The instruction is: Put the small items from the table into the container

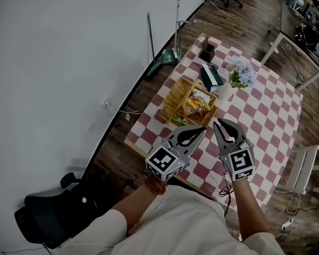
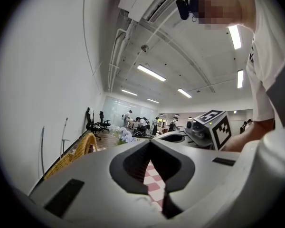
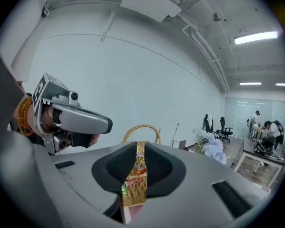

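One basket [image 1: 175, 95] sits just ahead of the right tool [image 1: 218, 121]; untouched.

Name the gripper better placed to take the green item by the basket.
Left, likely: the left gripper hangs closer to the green item beside the basket; the right gripper is farther off, though its jaws stand slightly apart.

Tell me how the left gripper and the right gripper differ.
The left gripper has jaws meeting at the tips; the right gripper has jaws slightly apart. Through the left gripper's jaws the checked tablecloth shows; through the right gripper's, the wicker basket. Both hold nothing and sit side by side.
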